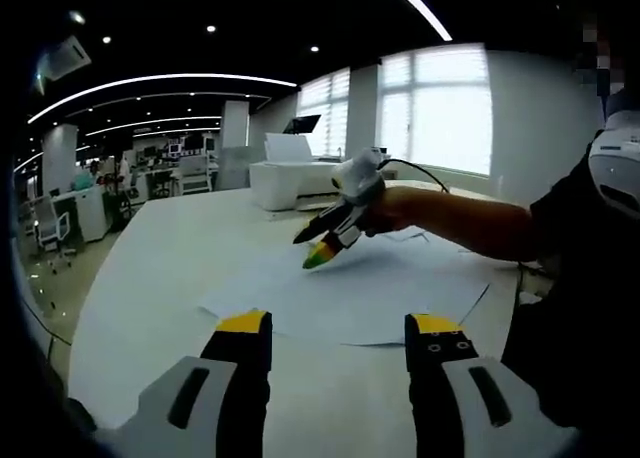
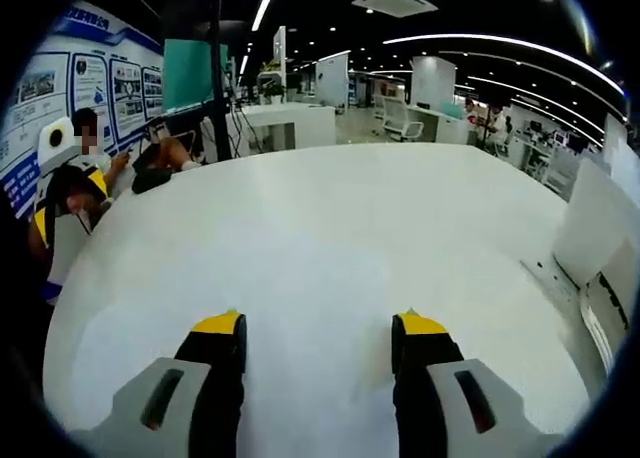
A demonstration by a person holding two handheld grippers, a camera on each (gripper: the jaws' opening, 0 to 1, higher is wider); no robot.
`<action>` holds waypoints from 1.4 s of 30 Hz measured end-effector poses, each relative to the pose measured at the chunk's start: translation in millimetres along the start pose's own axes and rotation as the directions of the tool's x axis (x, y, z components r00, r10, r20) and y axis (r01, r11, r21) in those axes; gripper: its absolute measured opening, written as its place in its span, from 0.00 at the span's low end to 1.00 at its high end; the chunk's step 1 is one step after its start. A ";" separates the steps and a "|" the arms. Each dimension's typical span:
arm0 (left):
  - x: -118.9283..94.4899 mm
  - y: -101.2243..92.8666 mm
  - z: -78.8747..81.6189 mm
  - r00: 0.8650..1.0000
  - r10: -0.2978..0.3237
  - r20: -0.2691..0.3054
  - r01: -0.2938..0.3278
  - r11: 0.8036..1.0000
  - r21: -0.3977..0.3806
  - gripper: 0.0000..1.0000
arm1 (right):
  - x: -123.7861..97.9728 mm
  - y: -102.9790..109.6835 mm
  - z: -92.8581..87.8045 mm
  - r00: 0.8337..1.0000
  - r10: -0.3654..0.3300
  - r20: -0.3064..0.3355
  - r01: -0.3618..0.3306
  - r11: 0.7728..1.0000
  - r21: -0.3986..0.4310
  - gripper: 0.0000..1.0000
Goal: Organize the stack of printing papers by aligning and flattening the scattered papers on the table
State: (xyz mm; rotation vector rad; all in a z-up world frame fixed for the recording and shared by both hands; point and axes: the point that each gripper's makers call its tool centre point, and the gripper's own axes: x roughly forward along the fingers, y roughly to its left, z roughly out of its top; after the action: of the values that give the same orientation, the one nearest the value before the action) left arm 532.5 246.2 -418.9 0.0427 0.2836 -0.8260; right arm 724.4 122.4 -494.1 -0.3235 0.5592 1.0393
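Left gripper view looks across a big white bench [image 1: 150, 278]. At the bottom the left gripper [image 1: 340, 328] rises with its two yellow-tipped jaws wide apart, and nothing is between them; it hangs a little above the bench, just before the near edge of the papers [image 1: 350, 293]. The papers lie flat on the bench as a loose, spread pile, with some sheet edges and corners not aligned on the right side. Above the papers, the right gripper [image 1: 318, 253] comes in from the right, held by a person's hand [image 1: 395, 210]. It is tilted down, and its yellow and green tip is touching or almost touching the top sheet; whether its jaws are apart I cannot tell from this view. Behind it, a white printer [image 1: 290, 178] stands at the far side of the bench.

The right gripper view shows its own jaws apart and empty over the bare white bench surface. At the left, a person [image 2: 70, 193] sits beside the bench. At the right edge stands the white printer.
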 end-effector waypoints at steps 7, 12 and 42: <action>-0.1 0.1 -0.3 1.000 -0.003 -0.003 0.003 1.000 0.003 0.58 | 2.6 -1.0 -2.7 1.000 -0.014 0.000 0.014 1.000 -0.005 0.51; -1.3 0.8 -0.6 1.000 -0.001 -0.004 0.001 1.000 0.004 0.57 | 11.5 -0.9 -6.0 1.000 -0.012 -0.002 0.012 1.000 0.007 0.51; -1.0 -1.8 -5.6 1.000 0.000 -0.014 0.000 1.000 -0.002 0.57 | -4.5 8.4 -10.4 0.997 -0.061 0.053 0.058 0.997 0.055 0.18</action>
State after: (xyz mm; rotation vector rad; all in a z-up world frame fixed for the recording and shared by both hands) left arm 529.2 246.5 -423.9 0.0465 0.2974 -0.8258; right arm 712.3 118.0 -499.9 -0.2625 0.5245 0.9709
